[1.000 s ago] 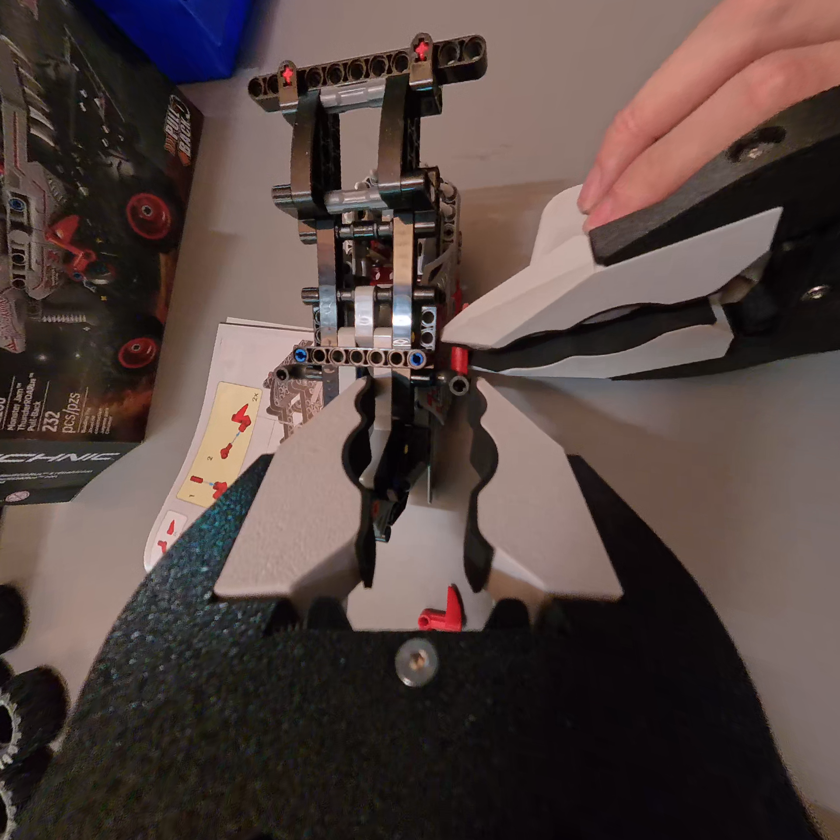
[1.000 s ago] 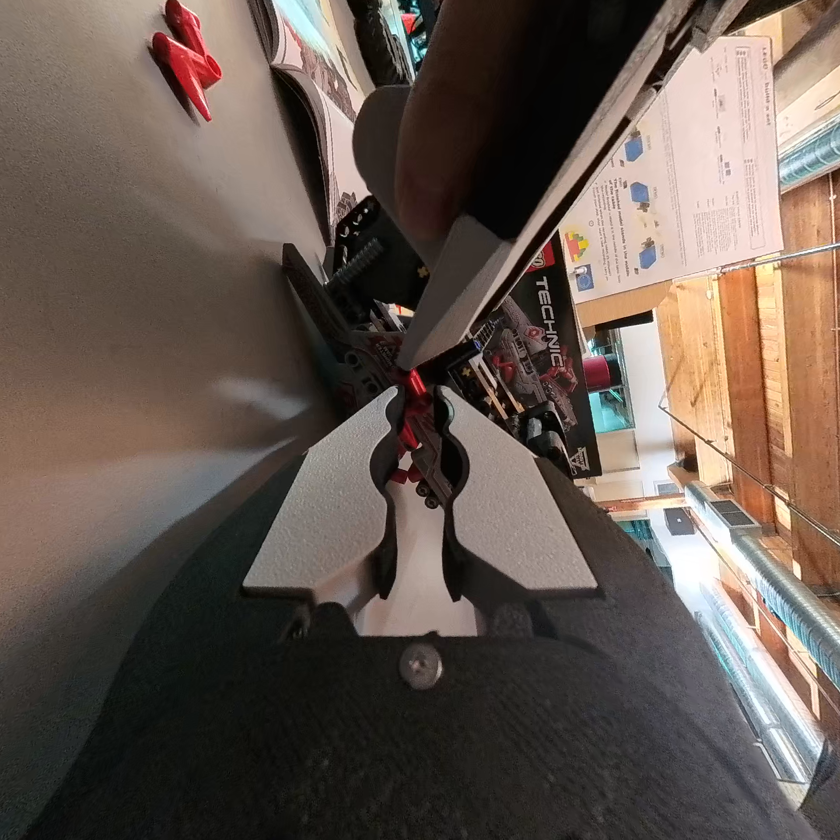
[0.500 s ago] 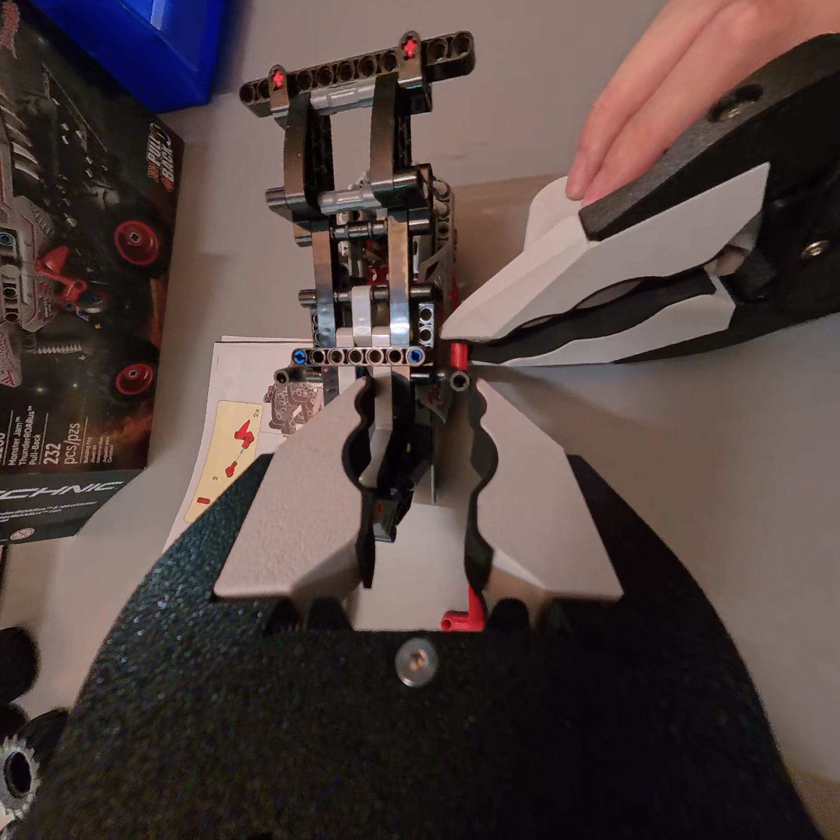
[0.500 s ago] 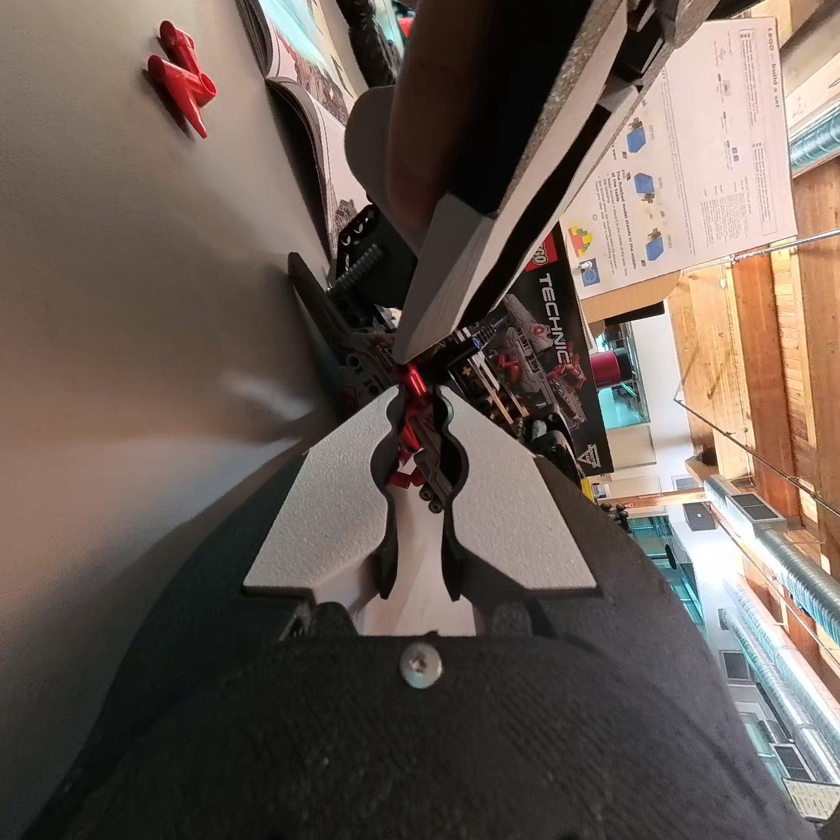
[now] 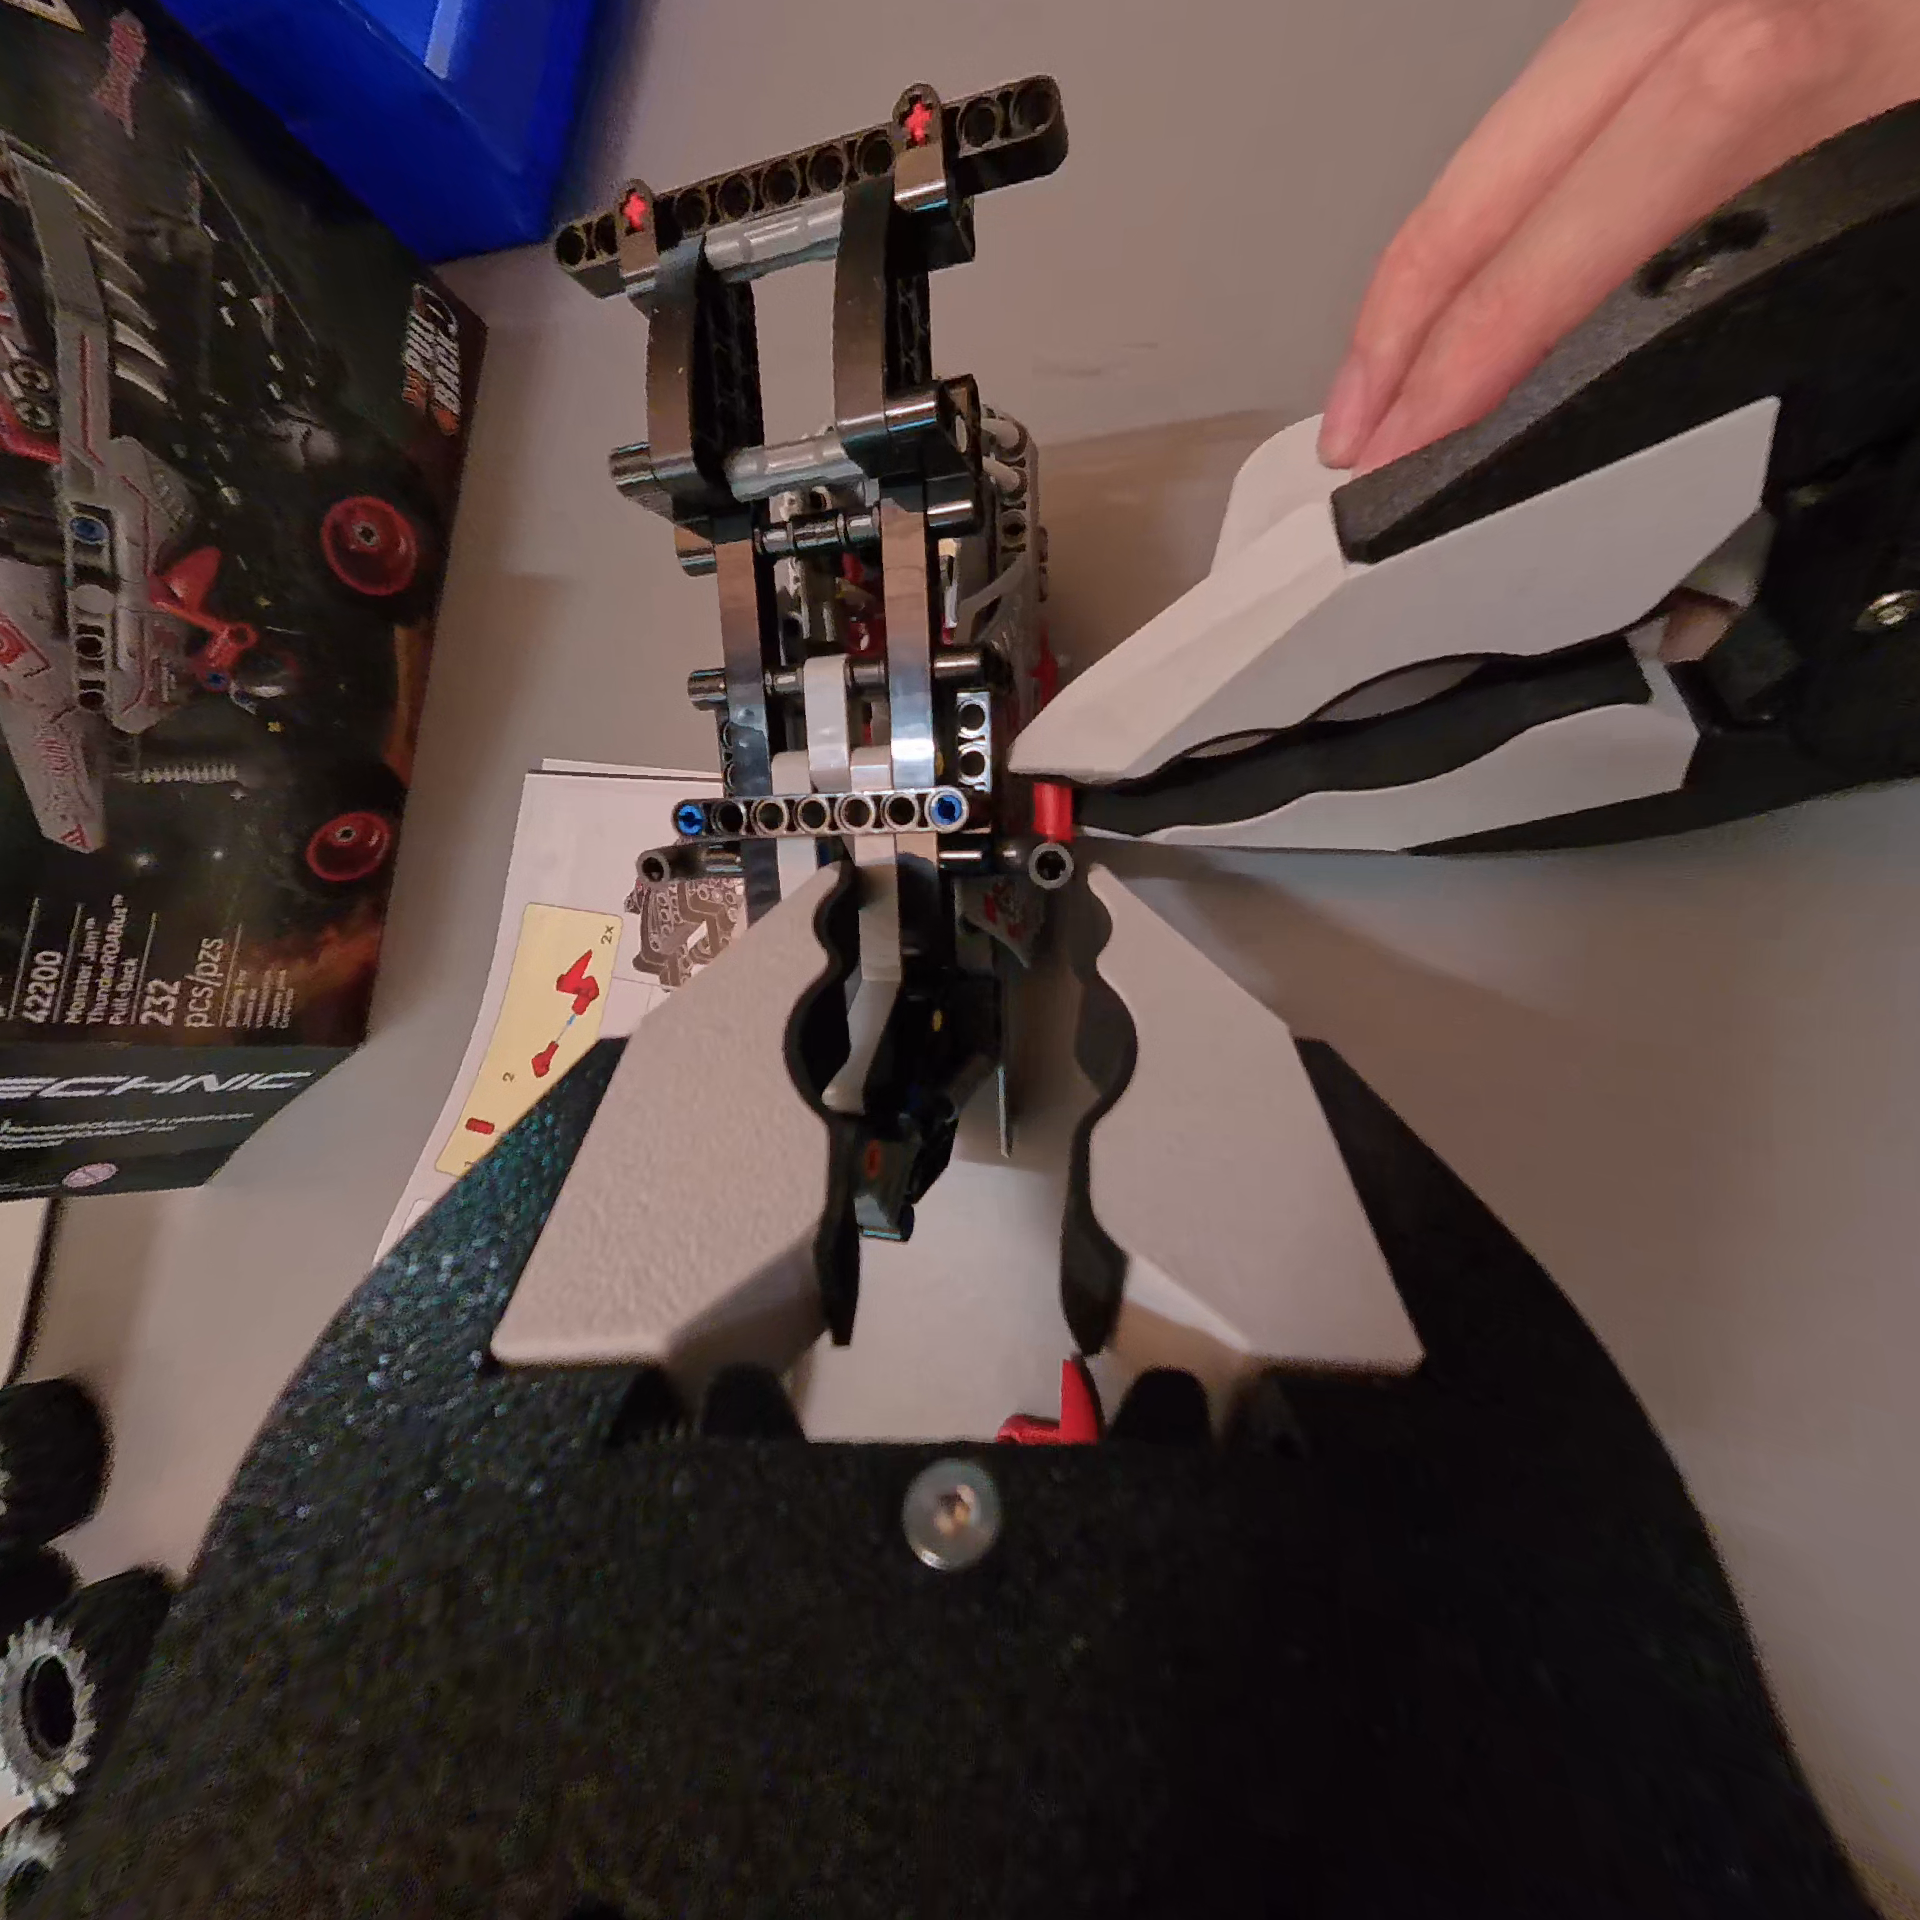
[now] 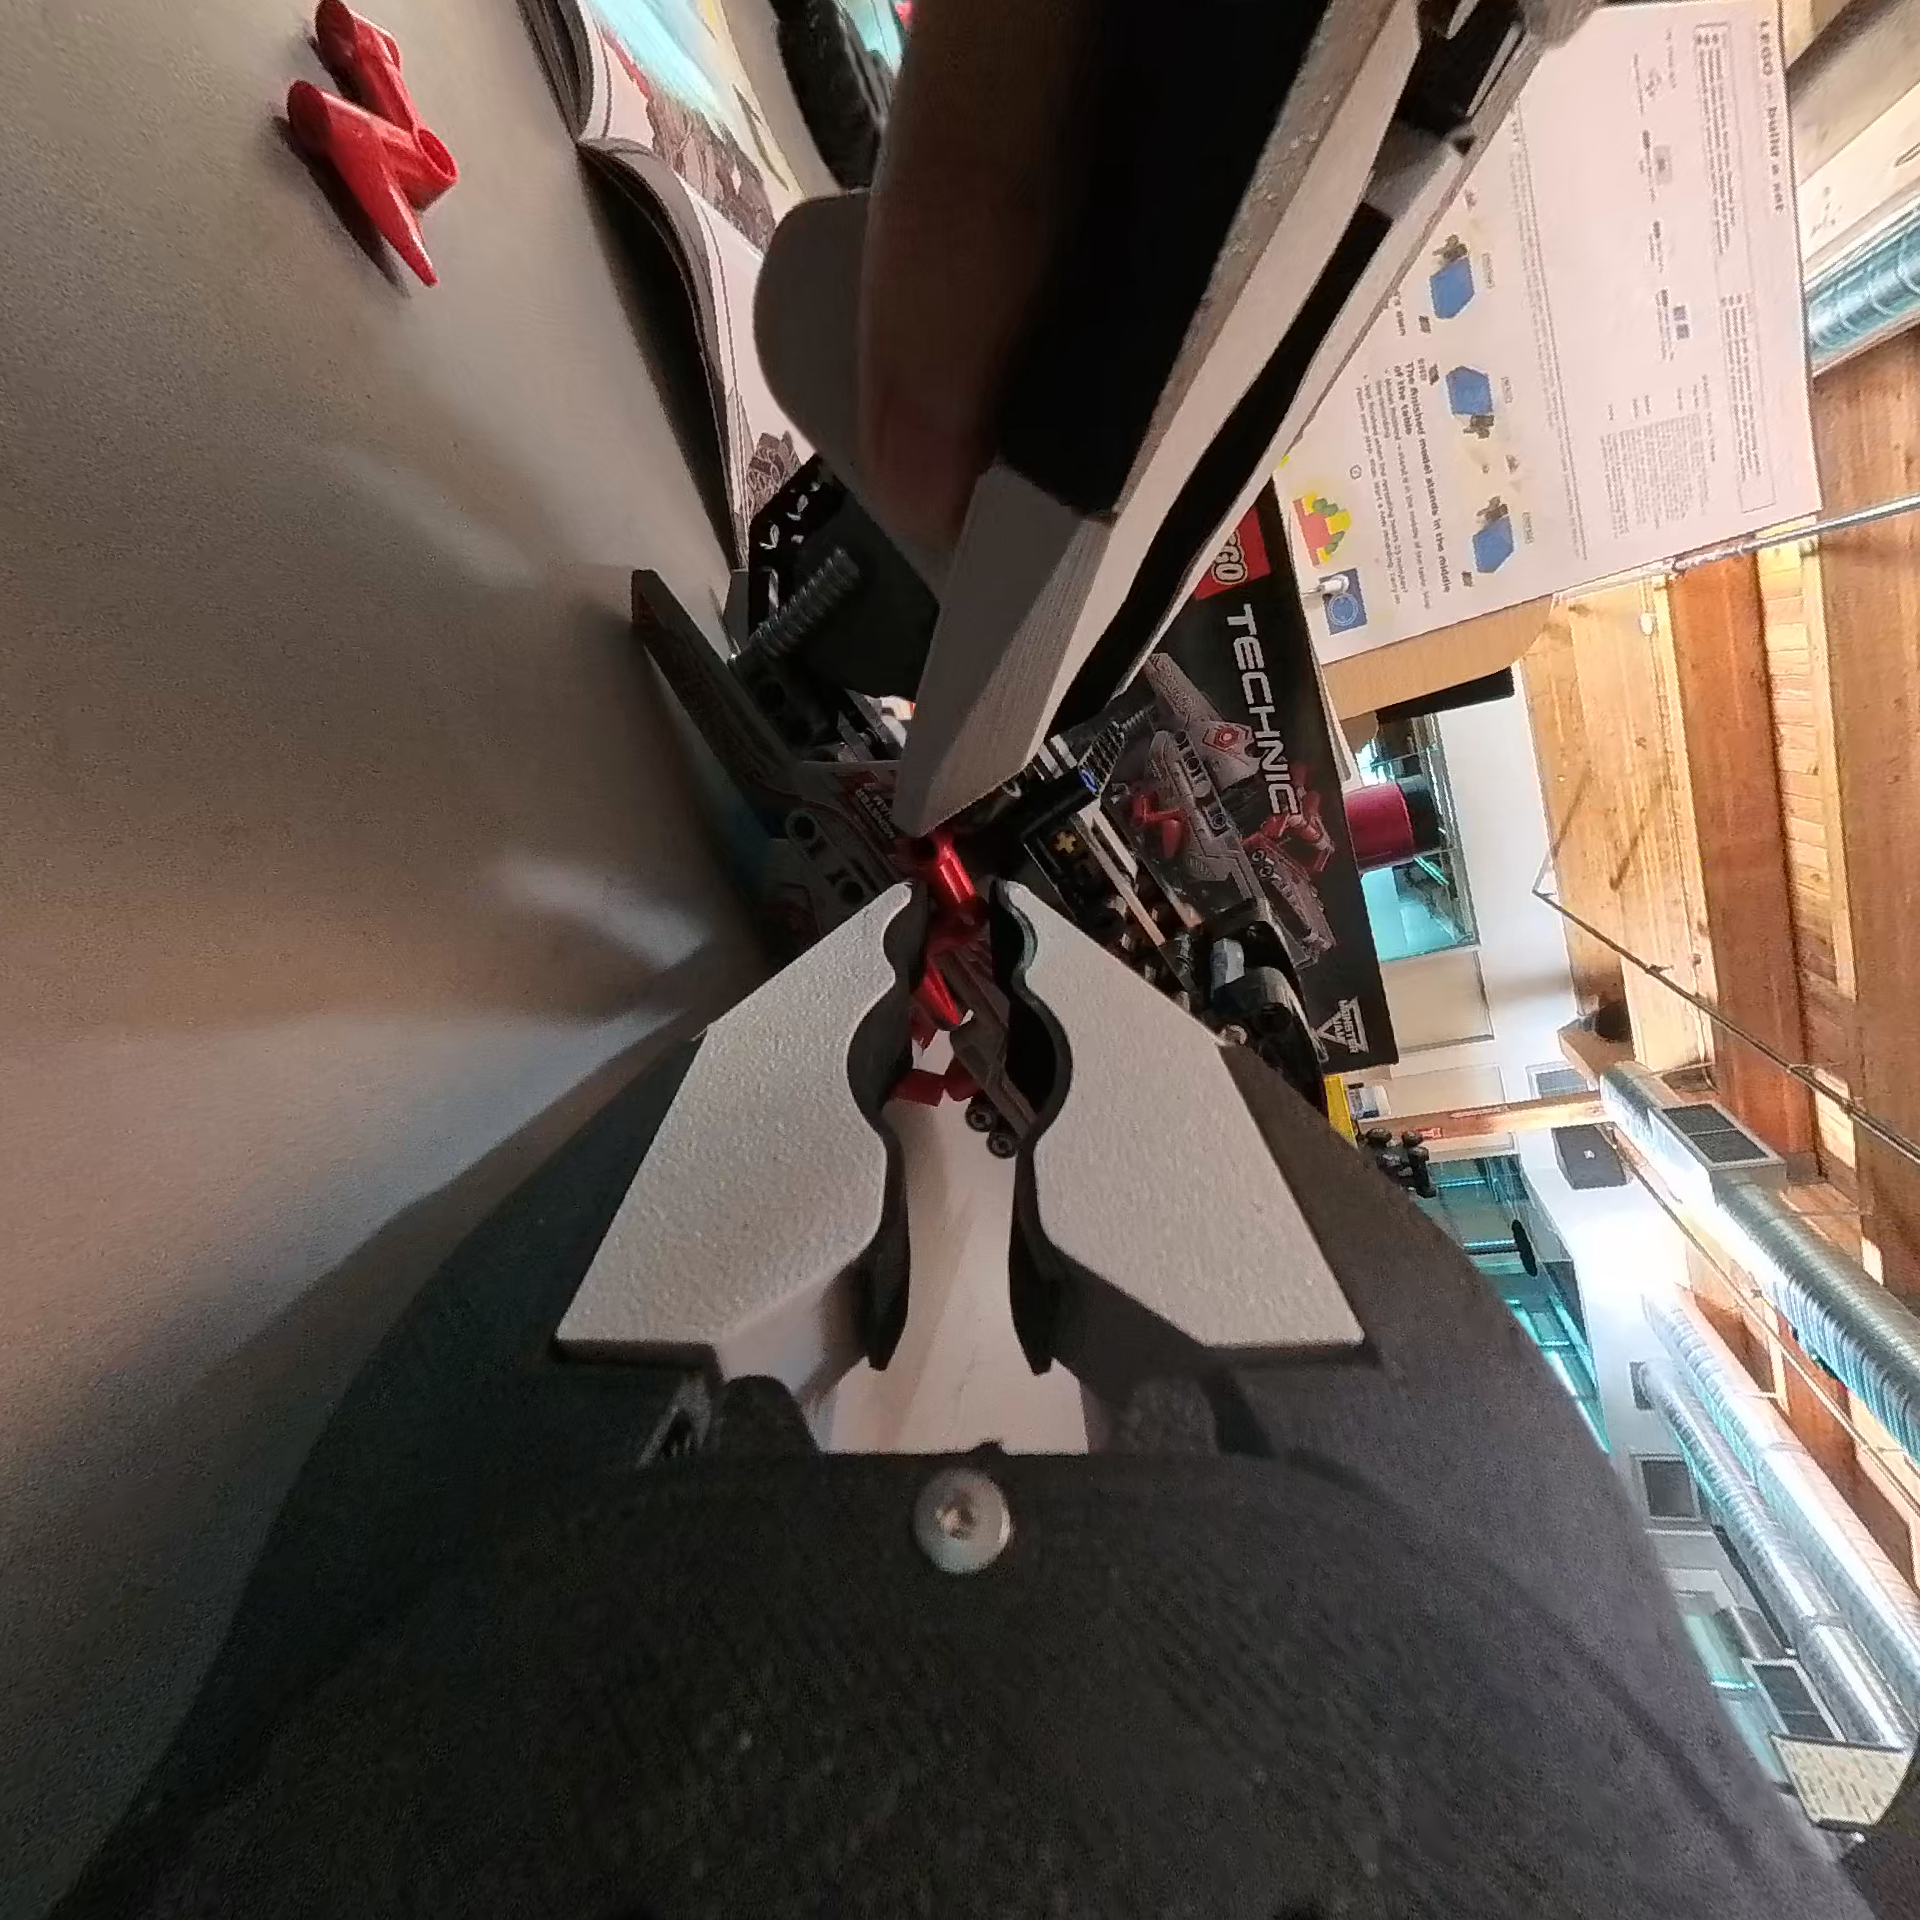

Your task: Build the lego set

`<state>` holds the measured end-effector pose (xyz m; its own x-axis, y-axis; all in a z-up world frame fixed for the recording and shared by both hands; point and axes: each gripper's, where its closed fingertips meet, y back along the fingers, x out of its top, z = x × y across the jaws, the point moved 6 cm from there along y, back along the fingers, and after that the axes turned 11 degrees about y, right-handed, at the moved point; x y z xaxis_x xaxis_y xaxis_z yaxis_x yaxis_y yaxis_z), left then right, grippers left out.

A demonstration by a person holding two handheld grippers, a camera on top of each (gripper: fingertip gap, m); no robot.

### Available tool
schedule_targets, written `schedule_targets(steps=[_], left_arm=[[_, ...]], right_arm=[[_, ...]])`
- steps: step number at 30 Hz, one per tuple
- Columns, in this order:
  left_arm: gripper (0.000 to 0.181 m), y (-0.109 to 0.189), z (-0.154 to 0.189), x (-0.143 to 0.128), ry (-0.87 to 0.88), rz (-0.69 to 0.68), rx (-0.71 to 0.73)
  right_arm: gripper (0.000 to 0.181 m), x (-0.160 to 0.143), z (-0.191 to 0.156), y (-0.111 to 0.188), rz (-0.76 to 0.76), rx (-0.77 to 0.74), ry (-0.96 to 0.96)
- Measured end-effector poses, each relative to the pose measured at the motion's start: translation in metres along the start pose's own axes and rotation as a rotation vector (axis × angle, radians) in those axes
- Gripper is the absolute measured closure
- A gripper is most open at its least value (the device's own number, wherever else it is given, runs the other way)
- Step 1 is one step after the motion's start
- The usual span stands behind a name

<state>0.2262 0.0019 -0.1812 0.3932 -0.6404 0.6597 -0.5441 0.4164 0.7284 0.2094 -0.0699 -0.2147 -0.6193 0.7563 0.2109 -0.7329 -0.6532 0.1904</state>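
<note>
1. Grey, matt plastic fingers with wavy black rubber pads form the left gripper; its jaws stand partly apart, clasping the near end of the Lego Technic chassis between them.
2. Black and grey studless beams, glossy and pierced with round holes, make up that chassis; it rests on the pale table and stretches away from the left gripper, with a long perforated cross beam at its far end bearing two red axle tips.
3. Coming in from the side, the right gripper lies low over the table with its jaws nearly together, pinching a small red pin at the chassis flank; a person's hand rests on its upper finger.
4. The right wrist view shows that red pin as a ribbed cylinder caught at the fingertips of the right gripper, with the left gripper's pointed grey finger just above it.
5. Only the left wrist view shows the open instruction booklet, the dark printed set box, a blue bin and knobbly black tyres.
6. Only the right wrist view shows two loose red connectors on the table, a paper sheet on a wooden wall, and ribbed metal ducts.
</note>
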Motion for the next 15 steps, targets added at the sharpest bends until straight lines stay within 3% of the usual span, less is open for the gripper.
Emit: schedule_targets(steps=[10, 15], left_arm=[[0.143, -0.0004, 0.0003, -0.0001, 0.011, 0.009, 0.025], [0.143, -0.0002, -0.0004, -0.0002, 0.011, 0.008, 0.014]], right_arm=[[0.163, -0.0080, 0.0035, 0.0033, 0.048, 0.017, -0.106], [0.166, -0.0072, 0.0000, 0.0044, 0.020, 0.032, -0.043]])
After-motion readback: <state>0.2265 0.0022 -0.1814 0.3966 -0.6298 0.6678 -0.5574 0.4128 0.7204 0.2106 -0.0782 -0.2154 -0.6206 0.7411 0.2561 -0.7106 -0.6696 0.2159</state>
